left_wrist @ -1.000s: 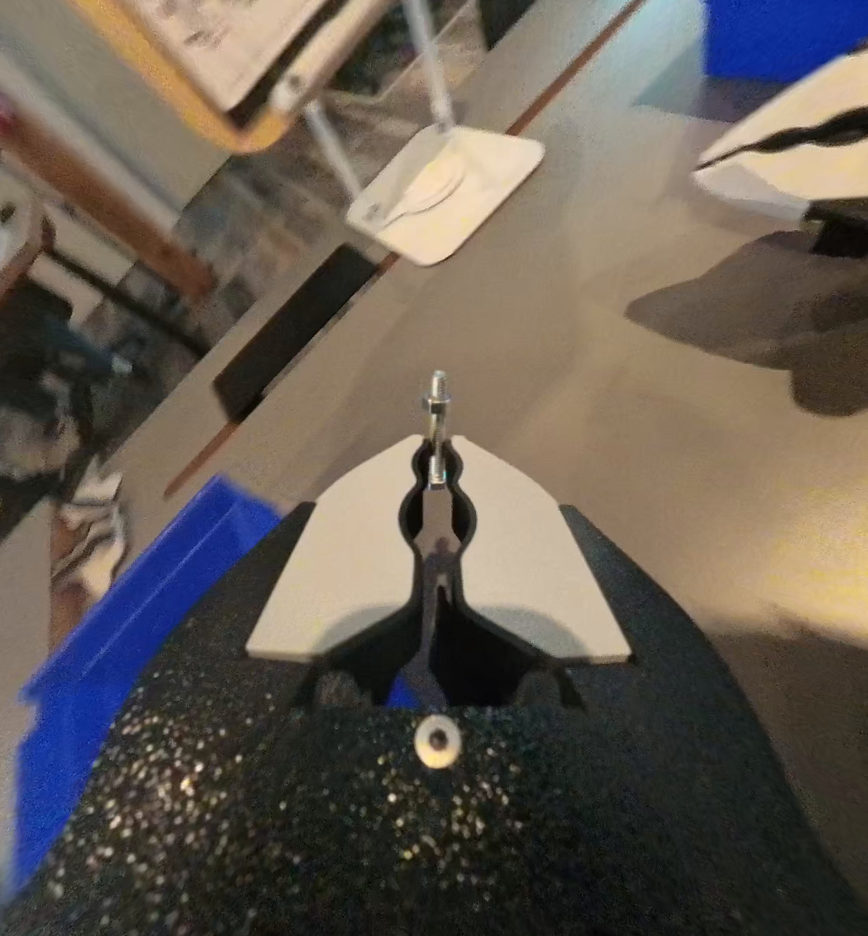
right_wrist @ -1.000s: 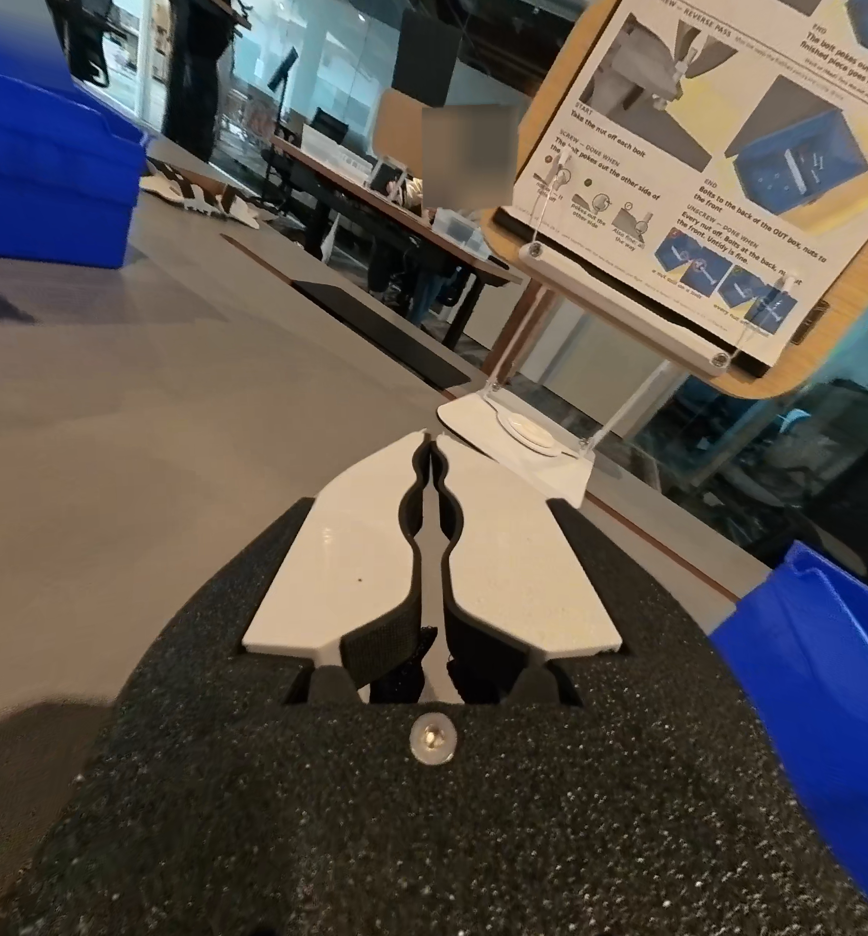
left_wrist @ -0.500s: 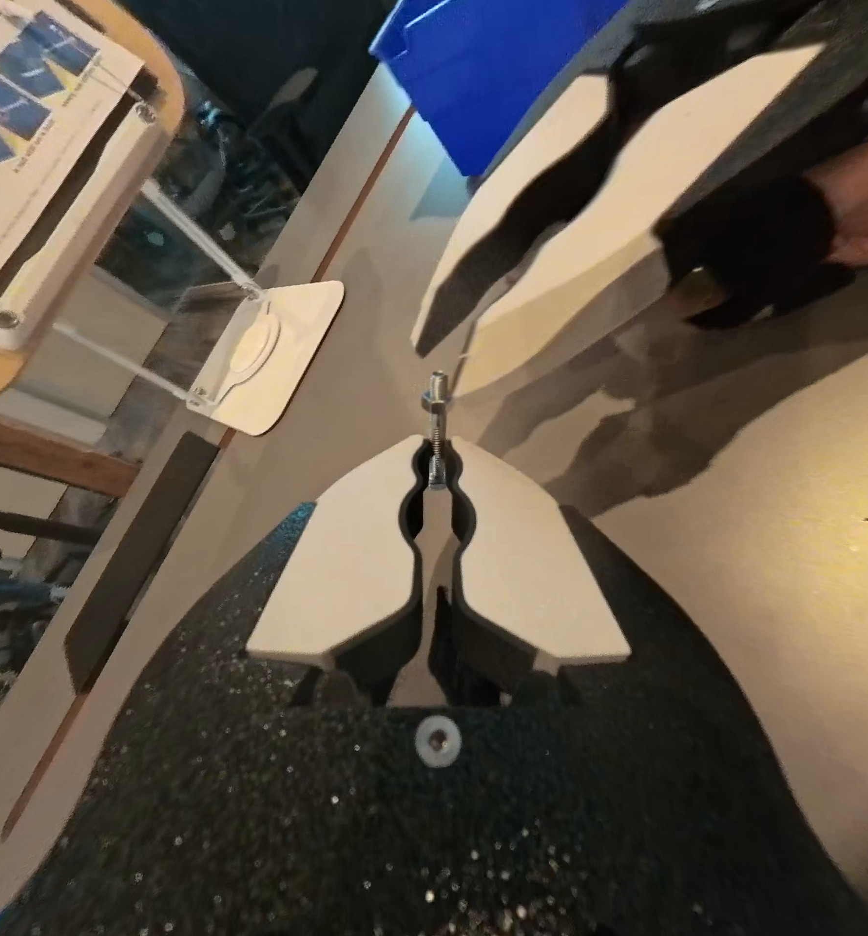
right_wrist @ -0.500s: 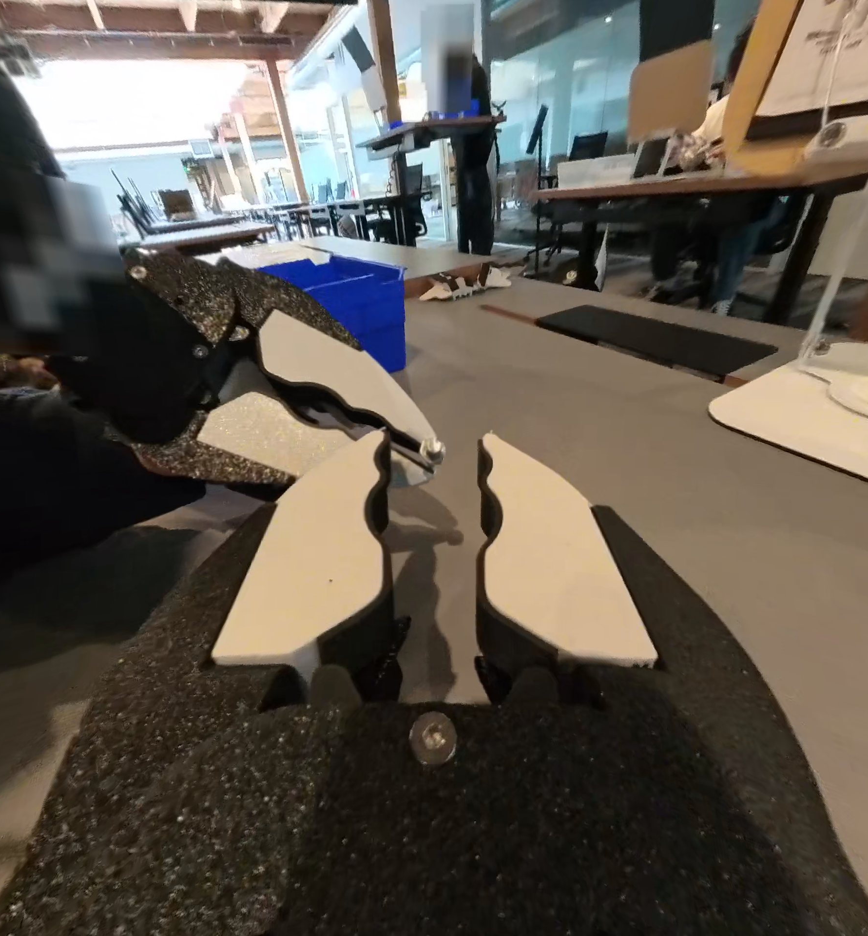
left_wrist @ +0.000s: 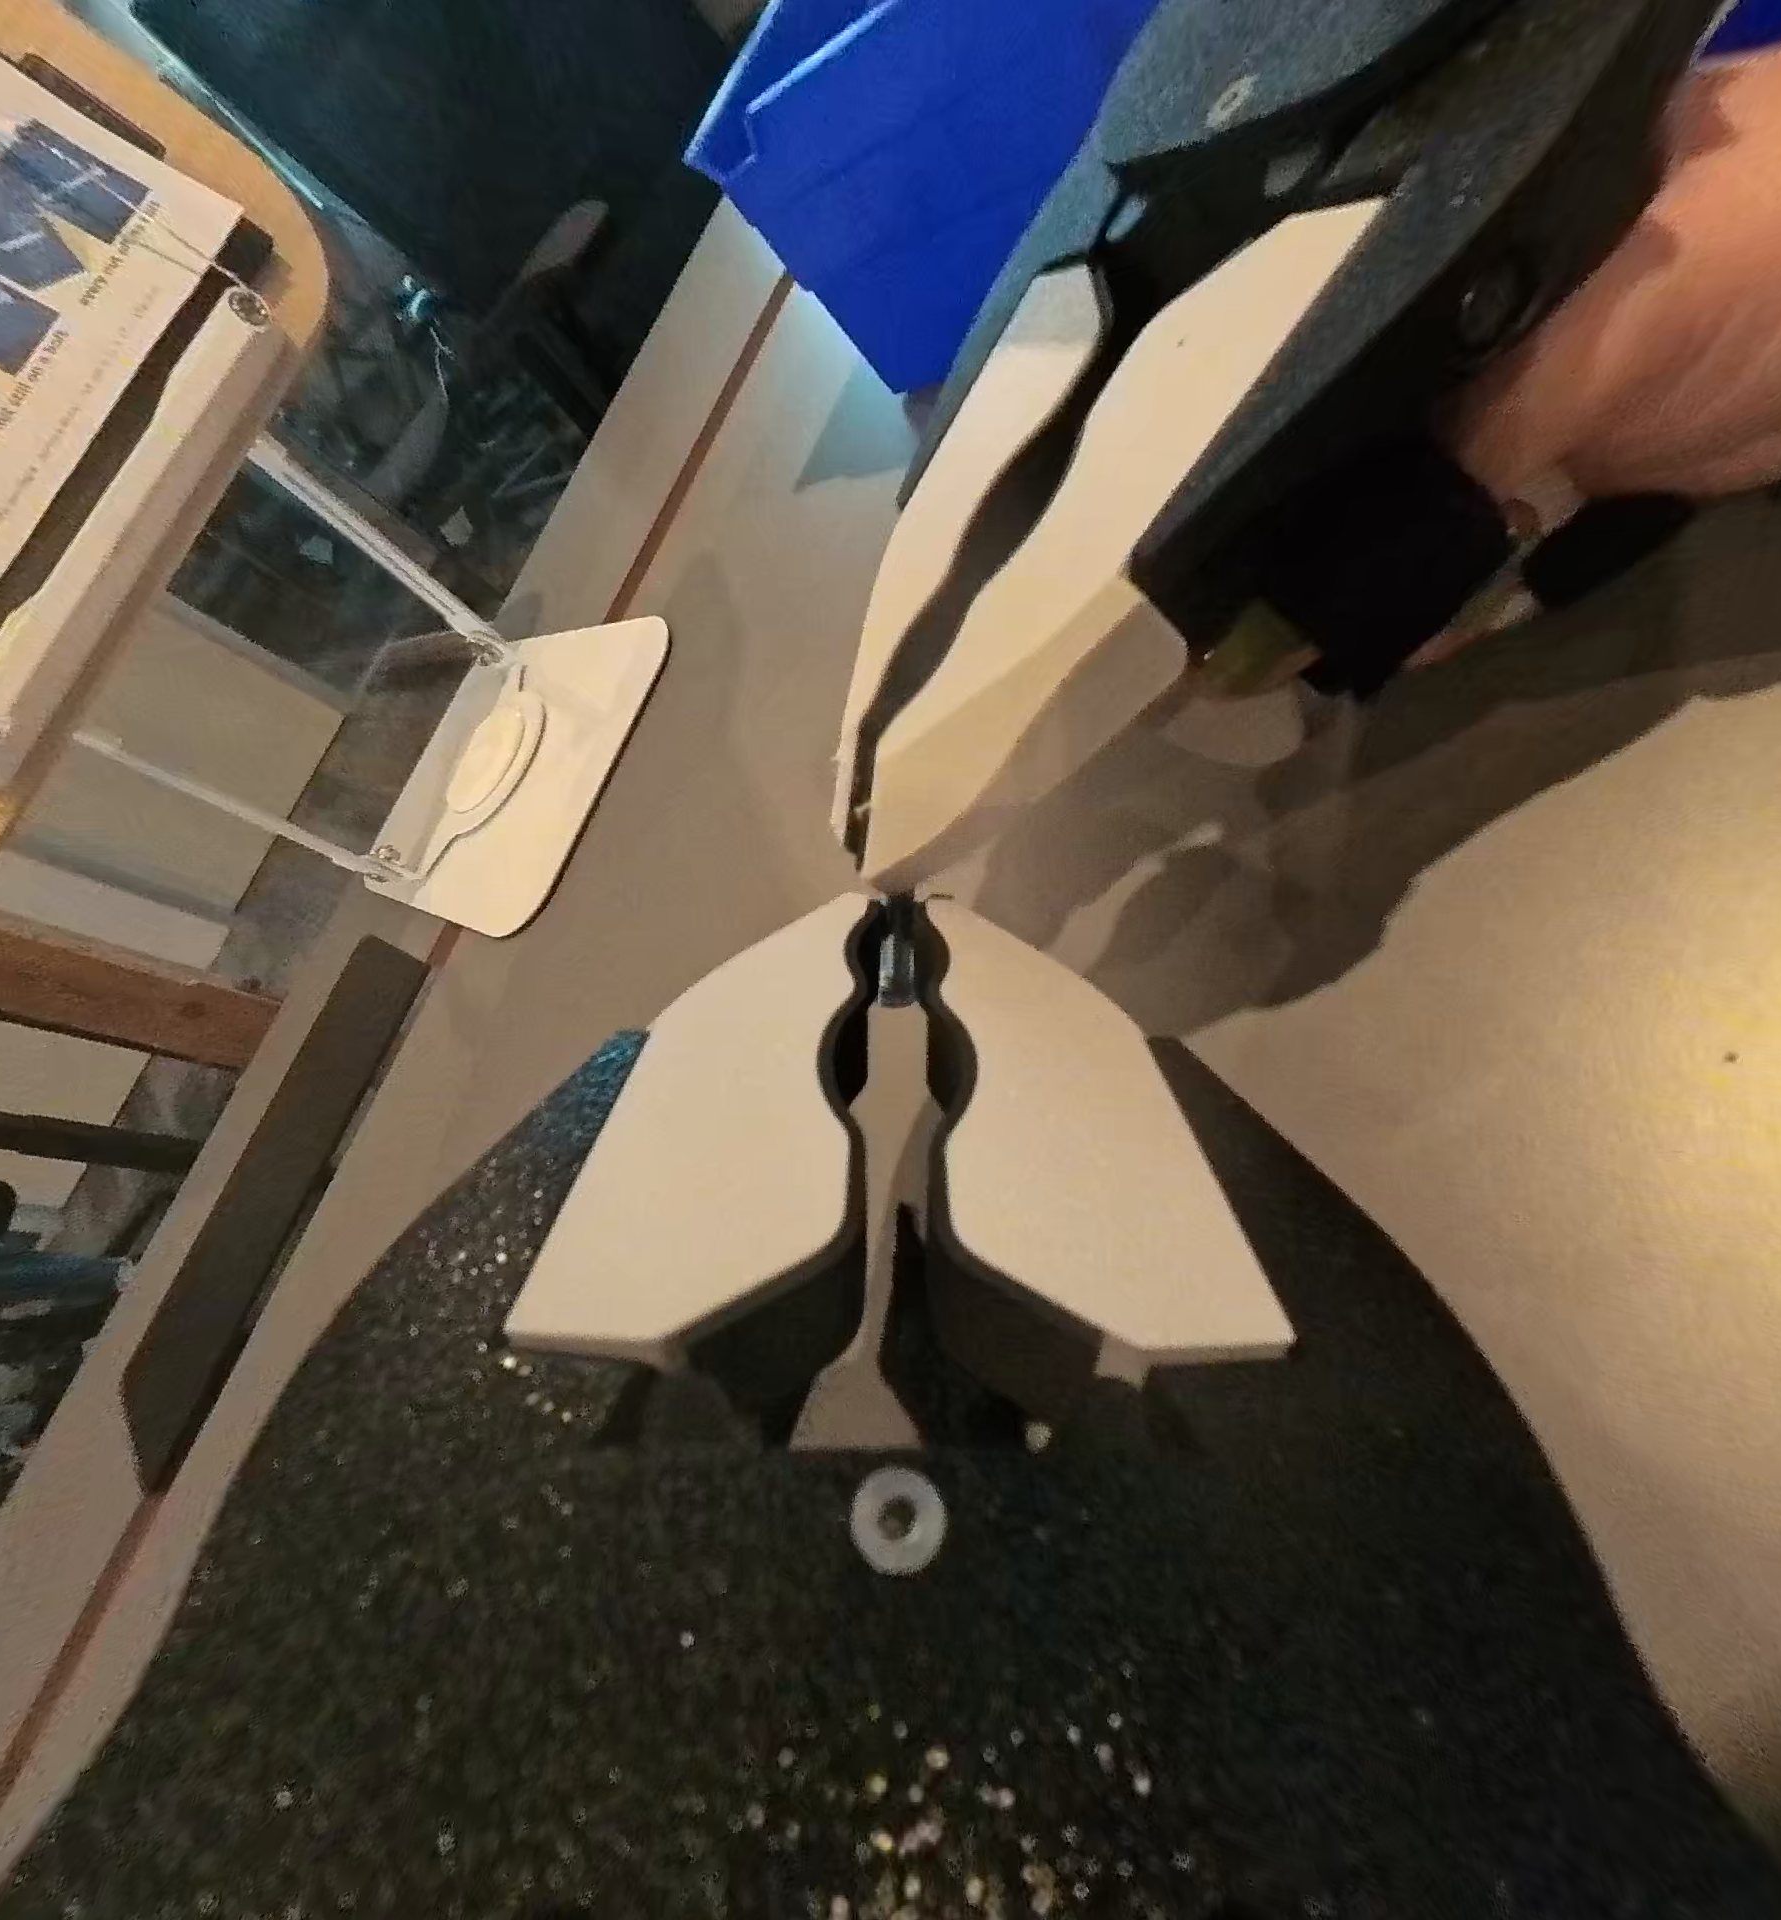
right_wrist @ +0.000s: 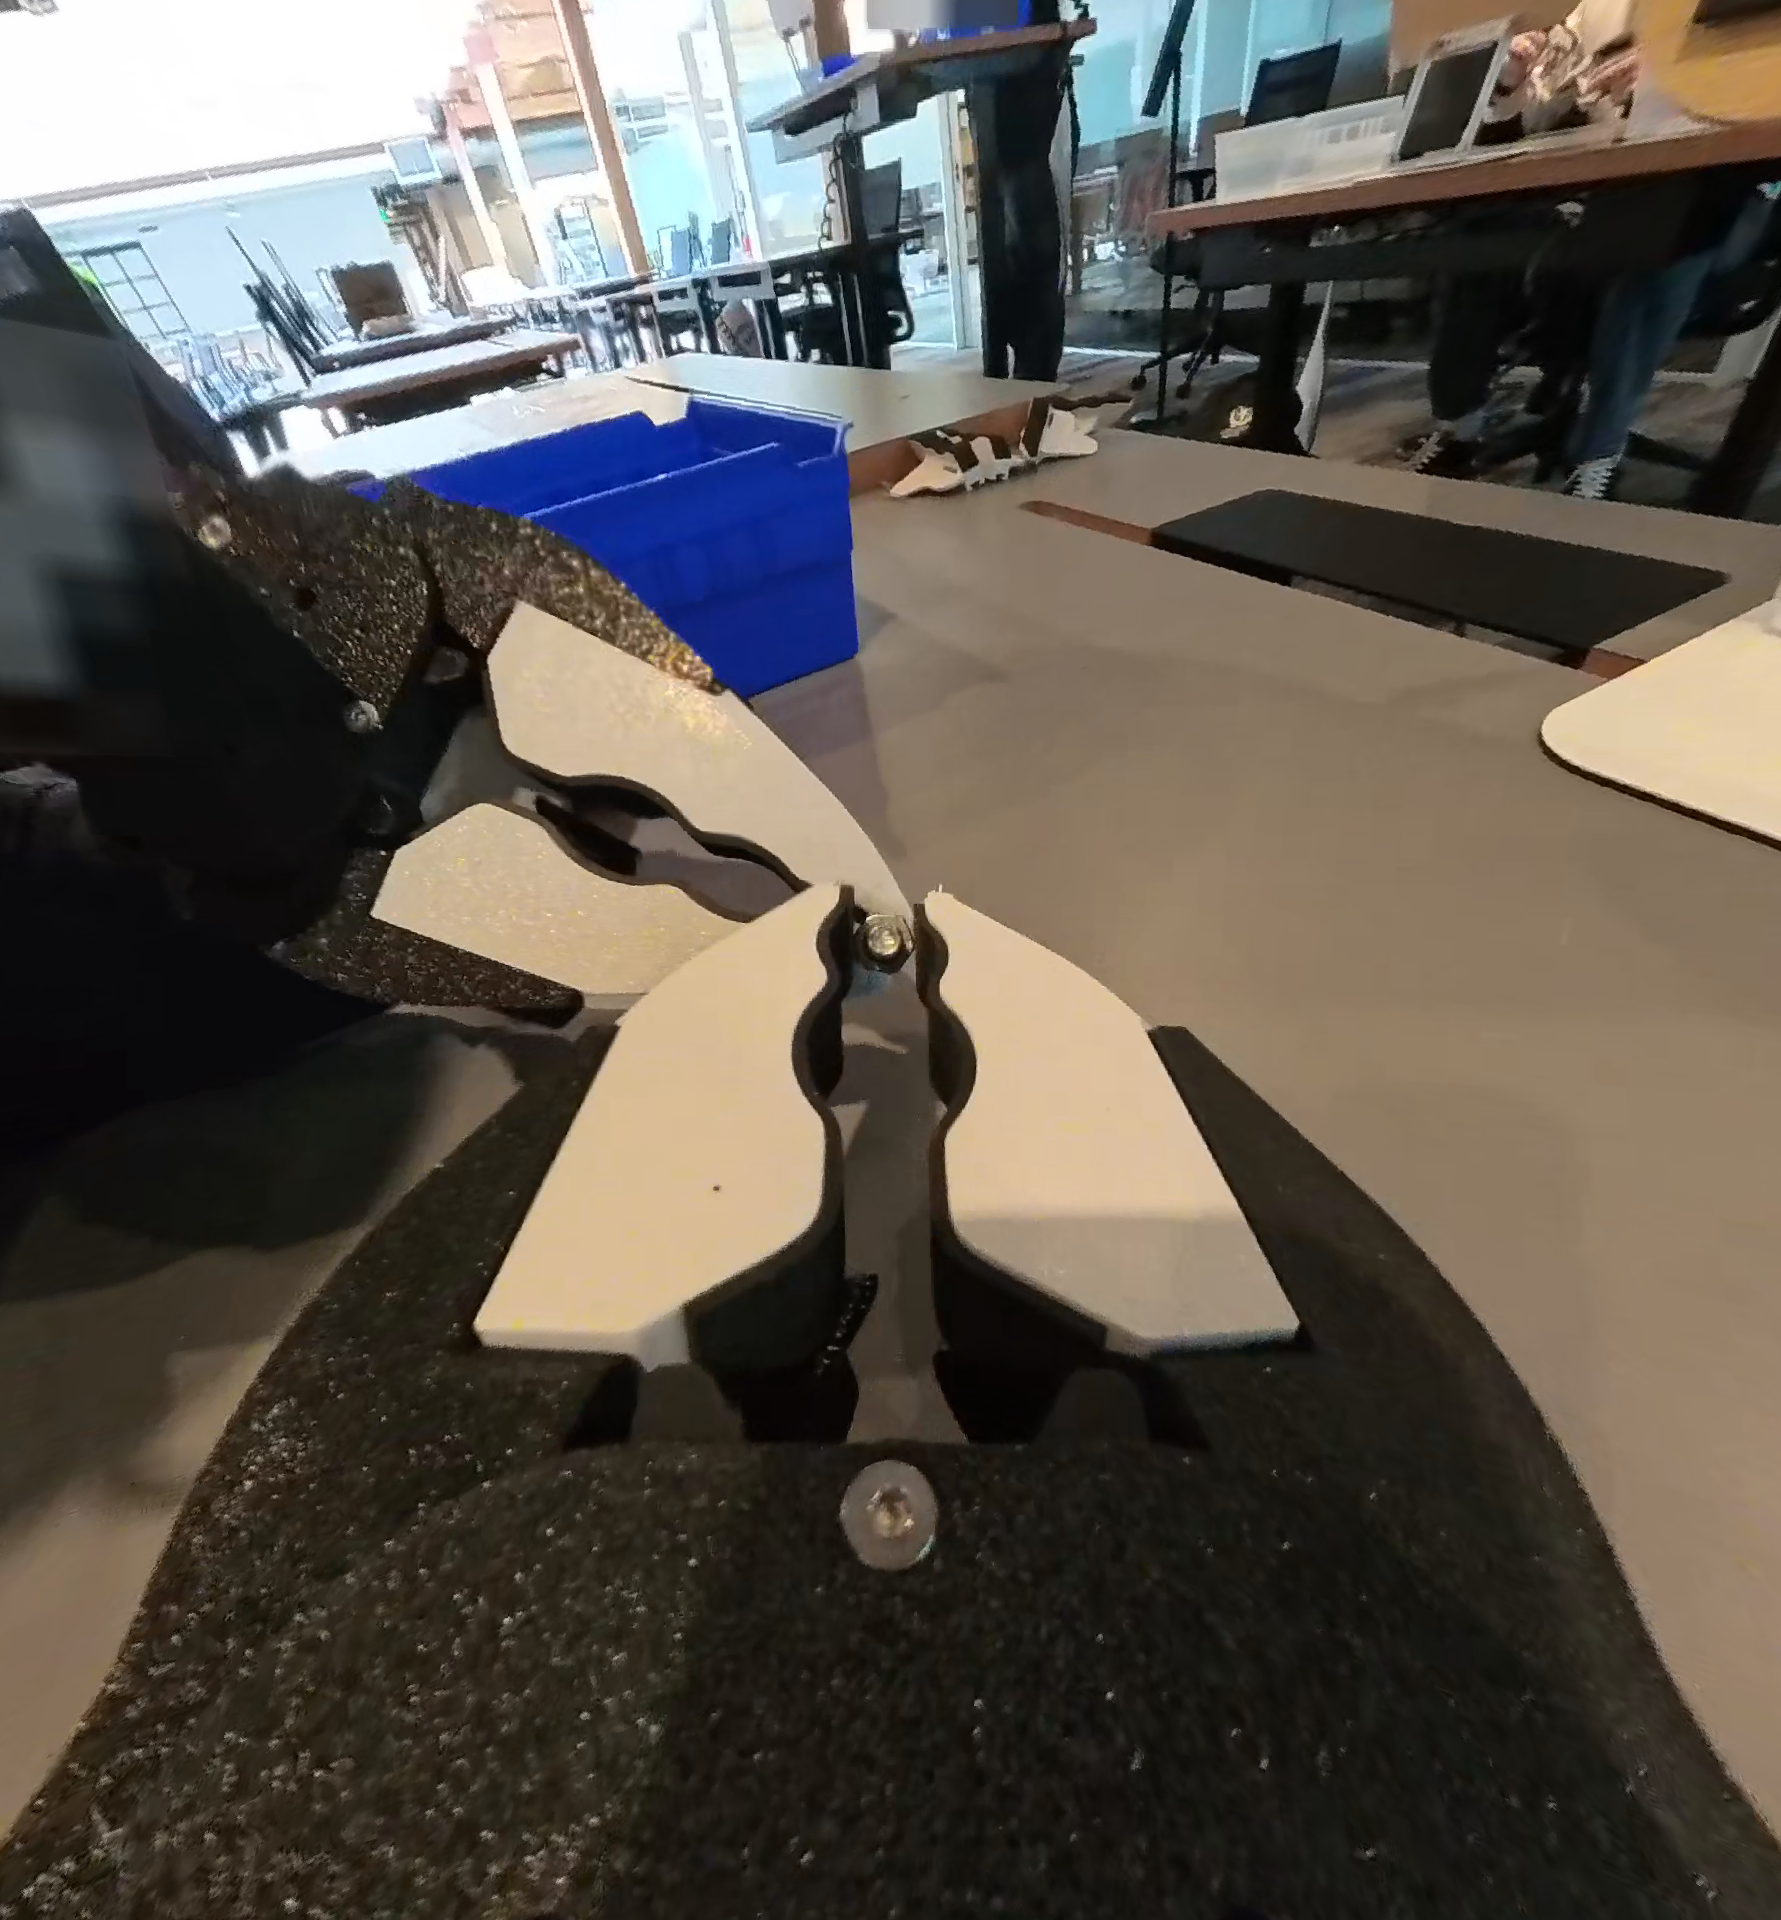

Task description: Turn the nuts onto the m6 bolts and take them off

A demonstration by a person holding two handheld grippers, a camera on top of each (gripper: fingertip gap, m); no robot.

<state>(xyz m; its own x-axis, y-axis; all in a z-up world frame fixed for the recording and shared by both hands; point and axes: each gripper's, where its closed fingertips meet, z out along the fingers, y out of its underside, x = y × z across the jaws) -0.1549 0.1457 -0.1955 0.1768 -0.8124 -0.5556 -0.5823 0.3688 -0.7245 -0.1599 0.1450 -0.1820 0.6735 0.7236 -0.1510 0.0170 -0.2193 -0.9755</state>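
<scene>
The left gripper (left_wrist: pixel 896 951) pinched the bolt (left_wrist: pixel 894 977); the right gripper (right_wrist: pixel 881 940) pinched its nut (right_wrist: pixel 884 938) and needed straight, gentle turning.

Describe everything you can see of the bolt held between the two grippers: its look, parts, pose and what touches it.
The bolt is small and looks like bright silvery steel, seen end-on in the right wrist view, ringed by a hexagonal nut. The right gripper has its fingertips closed around the nut. In the left wrist view only a short, shadowed piece of the bolt shows, pinched at the tips of the left gripper. It is held in the air above the grey table.
</scene>
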